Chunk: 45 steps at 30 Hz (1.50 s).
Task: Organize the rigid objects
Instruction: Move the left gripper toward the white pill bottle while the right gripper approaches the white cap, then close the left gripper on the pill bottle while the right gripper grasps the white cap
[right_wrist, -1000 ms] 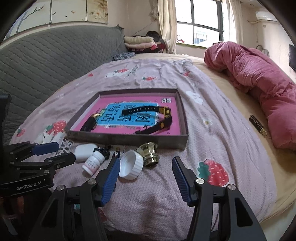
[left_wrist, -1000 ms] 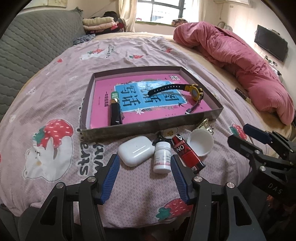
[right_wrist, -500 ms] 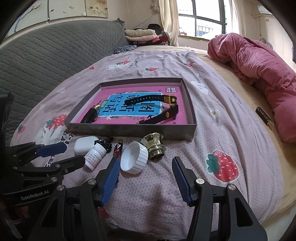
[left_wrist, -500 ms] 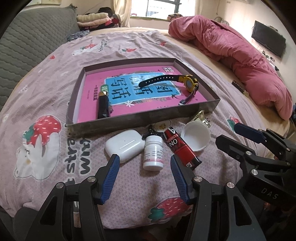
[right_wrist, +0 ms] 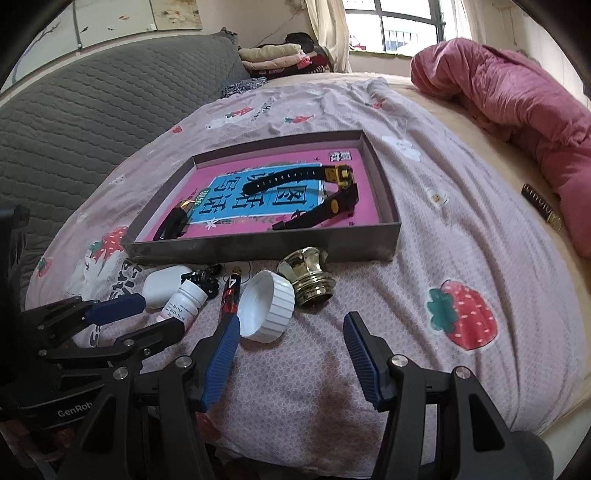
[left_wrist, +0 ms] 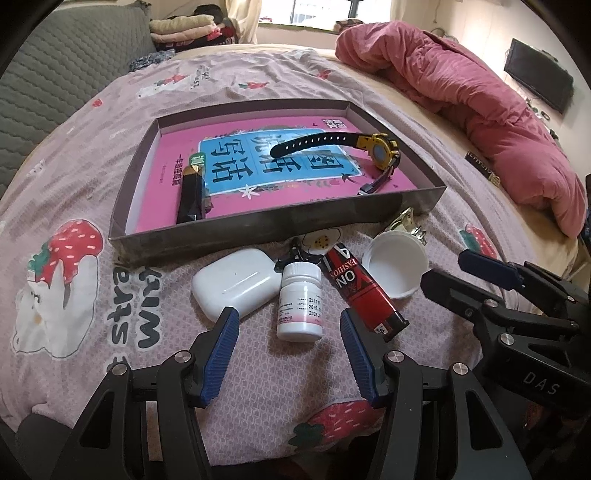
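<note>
A shallow grey tray with a pink floor lies on the bed and holds a yellow watch and a black lipstick. In front of it lie a white earbud case, a white pill bottle, a red lighter, a white cap and a gold knob. My left gripper is open just short of the pill bottle. My right gripper is open just short of the cap.
A crumpled pink duvet lies on the right of the bed. A small dark box lies beside it. A grey quilted headboard stands at the left. Folded clothes are stacked at the back.
Both grippers have moved forward and lower toward the loose objects in front of the tray. Both stay open. Nothing on the bed has moved.
</note>
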Each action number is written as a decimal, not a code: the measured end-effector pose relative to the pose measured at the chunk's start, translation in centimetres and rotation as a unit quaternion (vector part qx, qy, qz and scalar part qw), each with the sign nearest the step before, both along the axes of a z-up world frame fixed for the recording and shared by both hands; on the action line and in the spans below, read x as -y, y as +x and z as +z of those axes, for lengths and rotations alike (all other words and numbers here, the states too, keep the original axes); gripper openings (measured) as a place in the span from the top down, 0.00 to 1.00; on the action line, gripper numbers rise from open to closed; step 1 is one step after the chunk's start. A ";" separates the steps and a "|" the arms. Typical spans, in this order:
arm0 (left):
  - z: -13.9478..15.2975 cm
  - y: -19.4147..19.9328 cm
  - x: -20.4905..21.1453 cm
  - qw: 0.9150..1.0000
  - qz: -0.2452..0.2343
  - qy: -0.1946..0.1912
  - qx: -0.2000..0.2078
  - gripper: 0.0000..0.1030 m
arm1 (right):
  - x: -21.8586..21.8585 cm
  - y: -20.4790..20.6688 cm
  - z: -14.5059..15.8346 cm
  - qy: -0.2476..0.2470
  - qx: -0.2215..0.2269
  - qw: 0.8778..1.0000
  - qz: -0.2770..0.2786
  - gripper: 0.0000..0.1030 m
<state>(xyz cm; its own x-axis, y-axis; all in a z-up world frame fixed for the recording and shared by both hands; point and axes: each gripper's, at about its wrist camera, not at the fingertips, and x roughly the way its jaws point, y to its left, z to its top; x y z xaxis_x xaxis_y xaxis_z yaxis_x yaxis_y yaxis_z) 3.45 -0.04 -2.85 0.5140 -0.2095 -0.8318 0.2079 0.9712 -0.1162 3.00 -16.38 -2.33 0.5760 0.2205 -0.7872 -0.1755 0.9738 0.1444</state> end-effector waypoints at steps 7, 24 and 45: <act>-0.4 0.3 0.3 1.000 -0.004 0.000 -0.001 0.43 | 0.2 0.7 -0.9 0.033 -0.019 0.999 0.002 0.52; -1.5 1.0 0.3 1.000 0.002 -0.011 -0.016 0.43 | -0.8 2.4 -2.2 0.056 -0.030 0.998 0.026 0.69; -2.2 2.0 0.1 1.000 0.016 -0.012 -0.004 0.57 | -0.5 2.4 -0.9 0.049 0.014 0.998 0.035 0.85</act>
